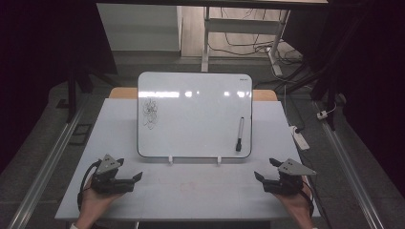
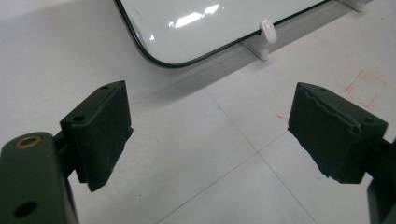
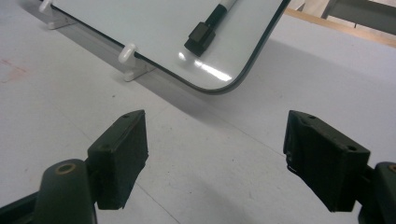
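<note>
A whiteboard [image 1: 196, 114] leans on two small white stands [image 1: 170, 159] in the middle of the table. A flower is drawn in black [image 1: 150, 112] at its left side. A marker with a black cap [image 1: 239, 134] clings to its right side, cap end down, and its cap [image 3: 201, 36] shows in the right gripper view. My left gripper [image 1: 129, 170] rests near the table's front left, jaws wide apart with nothing between them [image 2: 210, 130]. My right gripper [image 1: 265, 169] sits at the front right, open and empty too [image 3: 217, 149]. Both point toward the board's lower corners.
The white table [image 1: 191, 191] has faint red marks [image 2: 366, 88] near its front middle. Metal rails [image 1: 43, 171] run along the floor on both sides. A power strip [image 1: 301, 138] and cables lie on the floor at the right, with a desk frame [image 1: 239, 28] behind.
</note>
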`<state>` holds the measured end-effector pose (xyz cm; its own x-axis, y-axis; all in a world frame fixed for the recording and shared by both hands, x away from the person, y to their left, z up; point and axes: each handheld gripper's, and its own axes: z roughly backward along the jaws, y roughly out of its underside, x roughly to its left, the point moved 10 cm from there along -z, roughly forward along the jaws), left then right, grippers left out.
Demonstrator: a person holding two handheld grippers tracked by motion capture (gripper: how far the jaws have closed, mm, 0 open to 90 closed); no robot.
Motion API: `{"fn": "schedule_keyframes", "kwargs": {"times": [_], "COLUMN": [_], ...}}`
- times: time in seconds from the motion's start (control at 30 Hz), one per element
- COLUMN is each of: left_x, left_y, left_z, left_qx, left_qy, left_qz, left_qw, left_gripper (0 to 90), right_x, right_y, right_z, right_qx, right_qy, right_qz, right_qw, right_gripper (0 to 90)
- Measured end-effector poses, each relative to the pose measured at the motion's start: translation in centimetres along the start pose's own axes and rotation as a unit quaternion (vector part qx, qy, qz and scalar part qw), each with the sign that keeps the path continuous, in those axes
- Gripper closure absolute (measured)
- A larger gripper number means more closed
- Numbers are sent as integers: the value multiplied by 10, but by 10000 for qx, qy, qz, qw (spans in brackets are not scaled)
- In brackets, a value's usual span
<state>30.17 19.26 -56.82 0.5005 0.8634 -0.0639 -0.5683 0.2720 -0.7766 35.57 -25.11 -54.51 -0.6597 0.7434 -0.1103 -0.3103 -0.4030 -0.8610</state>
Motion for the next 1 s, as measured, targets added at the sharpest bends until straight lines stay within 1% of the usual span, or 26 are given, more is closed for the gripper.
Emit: {"fn": "schedule_keyframes", "kwargs": {"times": [0.27, 0.43, 0.6, 0.73, 0.83, 1.0], "left_x": [-2, -2, -3, -5, -5, -5], "left_y": [1, 1, 2, 0, 1, 1], "left_z": [-3, -3, -4, -3, -3, -3], "left_qx": [65, 69, 99, 75, 78, 79], "left_qy": [26, 23, 37, 50, 64, 84], "left_qz": [-30, -42, -49, -85, -95, -118], "left_qw": [10000, 10000, 9999, 9999, 9999, 9999], "left_gripper": [142, 143, 144, 145, 146, 148], "right_x": [-1, 0, 0, 0, 0, 0], "right_y": [1, 0, 0, -1, -8, -13], "right_z": [-1, -2, -3, -3, -3, -4], "right_qx": [-31, 4, 18, 56, 60, 103], "right_qy": [85, 87, 85, 78, 157, 265], "right_qz": [-39, -6, -25, -85, -112, -168], "right_qw": [10000, 10000, 10000, 9999, 9998, 9995], "right_gripper": [218, 220, 226, 241, 247, 255]}}
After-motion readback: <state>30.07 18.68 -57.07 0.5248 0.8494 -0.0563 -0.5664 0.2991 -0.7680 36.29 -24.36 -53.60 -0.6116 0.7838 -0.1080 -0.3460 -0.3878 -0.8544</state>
